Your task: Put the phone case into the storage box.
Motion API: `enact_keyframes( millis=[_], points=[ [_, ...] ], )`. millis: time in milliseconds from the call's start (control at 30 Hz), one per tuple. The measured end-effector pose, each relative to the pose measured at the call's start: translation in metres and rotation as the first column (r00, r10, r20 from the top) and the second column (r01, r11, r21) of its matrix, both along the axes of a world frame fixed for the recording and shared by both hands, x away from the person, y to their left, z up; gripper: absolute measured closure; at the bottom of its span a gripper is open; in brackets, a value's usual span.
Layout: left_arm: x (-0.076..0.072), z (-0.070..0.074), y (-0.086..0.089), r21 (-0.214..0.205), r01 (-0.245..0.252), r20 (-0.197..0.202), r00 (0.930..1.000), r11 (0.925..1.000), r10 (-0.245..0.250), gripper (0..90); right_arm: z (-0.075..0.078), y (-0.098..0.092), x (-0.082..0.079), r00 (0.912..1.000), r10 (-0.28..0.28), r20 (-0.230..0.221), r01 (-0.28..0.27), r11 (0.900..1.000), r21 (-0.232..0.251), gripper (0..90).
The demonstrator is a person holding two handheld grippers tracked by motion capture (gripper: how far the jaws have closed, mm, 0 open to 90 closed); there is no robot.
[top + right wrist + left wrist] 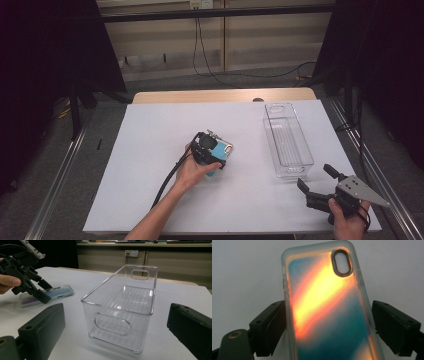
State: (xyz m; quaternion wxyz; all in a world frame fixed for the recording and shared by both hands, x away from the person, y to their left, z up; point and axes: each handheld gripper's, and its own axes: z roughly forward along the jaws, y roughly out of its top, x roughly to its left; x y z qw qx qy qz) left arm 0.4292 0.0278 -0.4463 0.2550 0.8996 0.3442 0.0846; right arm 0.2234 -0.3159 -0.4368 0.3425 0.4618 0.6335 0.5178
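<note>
Teal-and-orange translucent phone case [327, 312] lies flat on the white tabletop [150, 150] between the left tool's [328, 322] spread jaws, neither pad visibly pressing it. Right tool [320, 184] hovers open, empty, just beside the clear plastic rectangular bin [288, 142] at the tabletop's right.

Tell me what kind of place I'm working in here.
Probably a lab recording station: a table under a white sheet, black curtains at both sides, loose cables on grey carpet, and a wall socket.
</note>
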Motion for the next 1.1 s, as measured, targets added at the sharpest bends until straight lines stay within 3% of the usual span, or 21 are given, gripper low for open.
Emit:
enact_keyframes(
  millis=[500, 833, 1100],
  points=[
    [0.000, 0.003, 0.003, 0.002, 0.022, -0.005, 0.9997, 0.9997, -0.022, 16.8, 0.000, -0.001, 0.000, 1.0000, -0.002, 0.001, 0.002, 1.0000, 0.000, 1.1],
    [0.001, 0.004, 0.007, -0.023, -0.011, -0.012, 0.9999, 0.9997, 0.011, 16.9, 0.000, -0.001, 0.000, 1.0000, -0.002, 0.001, 0.002, 1.0000, 0.002, 1.1],
    [0.000, 0.012, 0.013, -0.052, -0.023, 0.028, 0.9993, 0.9984, 0.024, 16.9, 0.000, -0.001, 0.000, 1.0000, -0.001, 0.000, 0.001, 1.0000, 0.001, 1.1]
  ],
)
